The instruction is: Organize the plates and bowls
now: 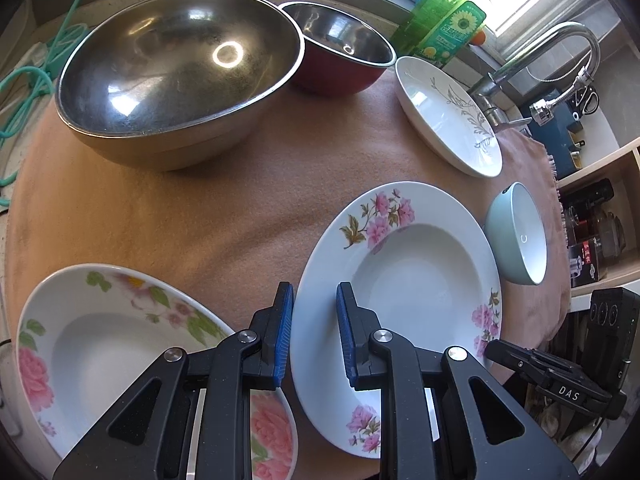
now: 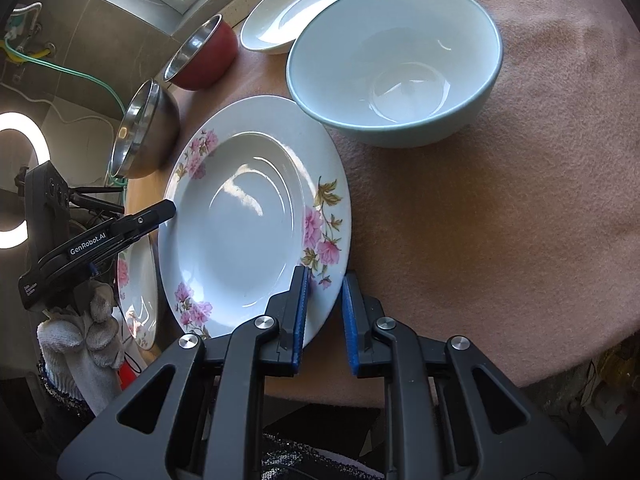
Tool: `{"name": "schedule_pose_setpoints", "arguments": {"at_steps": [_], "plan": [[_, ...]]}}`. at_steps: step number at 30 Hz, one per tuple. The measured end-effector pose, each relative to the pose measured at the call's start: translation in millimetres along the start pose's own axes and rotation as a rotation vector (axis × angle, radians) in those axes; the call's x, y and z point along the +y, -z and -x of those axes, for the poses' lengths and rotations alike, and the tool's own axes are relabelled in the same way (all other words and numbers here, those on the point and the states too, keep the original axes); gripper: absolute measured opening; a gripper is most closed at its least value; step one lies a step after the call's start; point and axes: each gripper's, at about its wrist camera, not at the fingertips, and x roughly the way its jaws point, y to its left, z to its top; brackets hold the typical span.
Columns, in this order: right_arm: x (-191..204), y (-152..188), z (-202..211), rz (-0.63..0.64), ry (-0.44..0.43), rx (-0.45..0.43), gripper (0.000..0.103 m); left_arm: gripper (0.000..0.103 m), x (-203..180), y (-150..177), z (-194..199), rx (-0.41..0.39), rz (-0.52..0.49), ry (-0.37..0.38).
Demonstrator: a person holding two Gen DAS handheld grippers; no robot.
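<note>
Both claws are pinching the same pink-flowered plate point(image 1: 400, 276), which sits on the cloth-covered table point(image 1: 200, 208) between a second flowered plate point(image 1: 100, 332) and a pale blue bowl point(image 1: 520, 236). The left claw point(image 1: 315, 320) has its blue pads narrowed over the plate's near rim, one above and one apparently below the edge, and the right claw point(image 2: 325, 304) does the same on the opposite rim by the pink blossoms. Gripping from two sides looks meant to keep the wide, shallow plate level for lifting, likely to stack it on the other flowered plate just beside it. The left wrist view shows what the other barely catches: the big steel bowl point(image 1: 176, 76) and the red bowl point(image 1: 340, 48) standing together at the back, a leaf-patterned plate point(image 1: 444, 116), a faucet point(image 1: 560, 48) and a green bottle point(image 1: 452, 20). The right wrist view alone shows the blue bowl's empty inside, its rim touching or just over the plate's edge, and a gloved hand point(image 2: 88, 332) under the left claw
</note>
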Motion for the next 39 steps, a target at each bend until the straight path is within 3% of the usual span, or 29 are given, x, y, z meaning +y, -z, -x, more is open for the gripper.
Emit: {"name": "schedule_pose_setpoints", "arguments": {"at_steps": [39], "plan": [[3.6,19.0,-6.2,0.065,0.0,0.063,0.019,0.021,-8.1,22.2,2.8,-0.003,0.008,-0.001]]}}
